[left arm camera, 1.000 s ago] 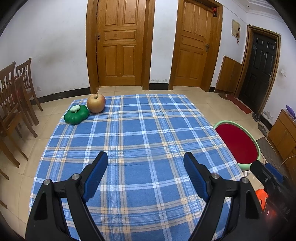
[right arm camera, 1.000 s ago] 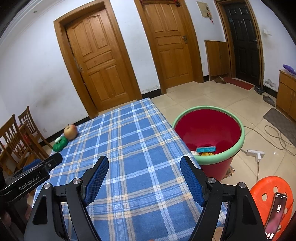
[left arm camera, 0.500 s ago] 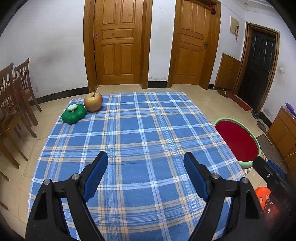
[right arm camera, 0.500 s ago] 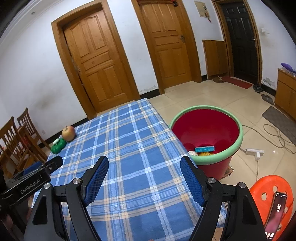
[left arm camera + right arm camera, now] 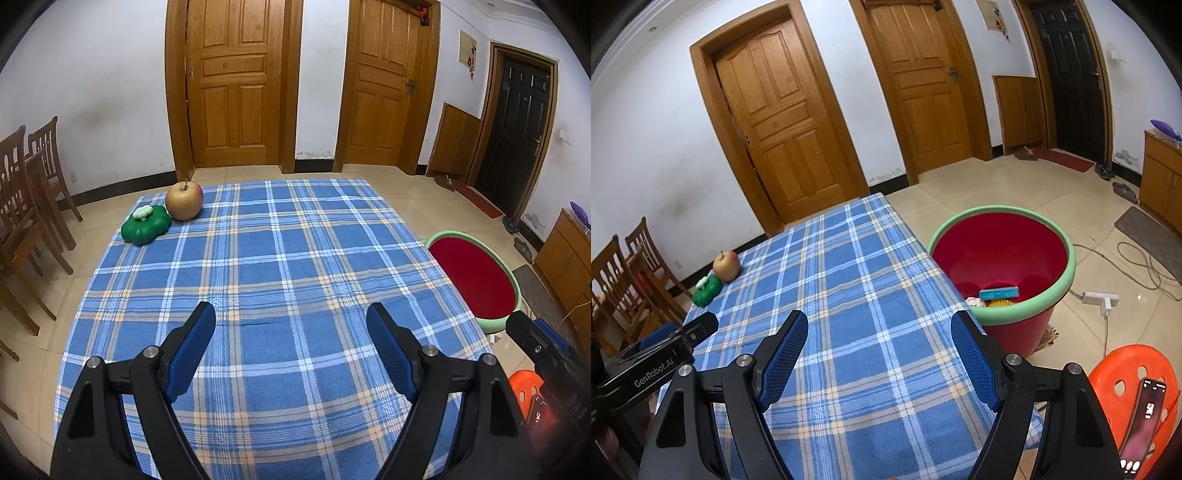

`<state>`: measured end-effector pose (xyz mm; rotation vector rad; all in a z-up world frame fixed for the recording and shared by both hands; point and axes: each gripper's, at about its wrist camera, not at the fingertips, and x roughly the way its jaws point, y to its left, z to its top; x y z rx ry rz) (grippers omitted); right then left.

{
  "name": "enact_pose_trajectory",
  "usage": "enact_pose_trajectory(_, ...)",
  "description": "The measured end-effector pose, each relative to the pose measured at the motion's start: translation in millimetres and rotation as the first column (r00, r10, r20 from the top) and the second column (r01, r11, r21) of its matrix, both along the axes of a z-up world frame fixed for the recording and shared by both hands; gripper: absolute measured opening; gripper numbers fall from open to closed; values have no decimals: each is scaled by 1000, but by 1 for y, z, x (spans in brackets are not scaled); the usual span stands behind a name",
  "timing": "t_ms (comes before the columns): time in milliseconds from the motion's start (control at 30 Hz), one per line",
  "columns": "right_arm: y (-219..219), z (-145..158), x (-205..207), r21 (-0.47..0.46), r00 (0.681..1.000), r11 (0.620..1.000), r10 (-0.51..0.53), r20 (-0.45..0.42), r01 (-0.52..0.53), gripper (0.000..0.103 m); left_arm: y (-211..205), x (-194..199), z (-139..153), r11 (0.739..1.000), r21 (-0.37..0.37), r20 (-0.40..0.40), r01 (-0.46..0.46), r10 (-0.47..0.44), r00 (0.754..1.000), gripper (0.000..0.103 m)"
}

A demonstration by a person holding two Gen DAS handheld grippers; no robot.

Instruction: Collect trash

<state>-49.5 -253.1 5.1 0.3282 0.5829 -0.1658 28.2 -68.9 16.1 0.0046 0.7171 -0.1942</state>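
Note:
An apple [image 5: 184,200] and a green toy vegetable [image 5: 146,225] sit at the far left corner of the blue plaid tablecloth [image 5: 280,266]; both also show in the right wrist view, the apple [image 5: 726,265] and the toy [image 5: 707,291]. A red bin with a green rim [image 5: 1003,258] stands on the floor right of the table and holds a teal box [image 5: 998,293] and other scraps. My left gripper [image 5: 291,332] is open and empty above the near part of the table. My right gripper [image 5: 879,338] is open and empty near the table's right edge.
Wooden chairs [image 5: 26,192] stand left of the table. An orange stool [image 5: 1134,384] with a phone [image 5: 1143,417] on it is at the near right. A power strip [image 5: 1102,297] and cables lie on the tiled floor. Three doors line the far wall.
Both grippers have drawn back and risen a little from the table, so more of it shows. Both stay open and empty. The apple and toy have not moved.

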Motion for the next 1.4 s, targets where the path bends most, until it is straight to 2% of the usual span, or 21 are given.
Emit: enact_pose_trajectory(1400, 1, -2, -1, 3, 1000, 1000, -3, -1, 3, 81, -2, -5, 2, 1000, -4, 3, 5, -5, 1000, 83)
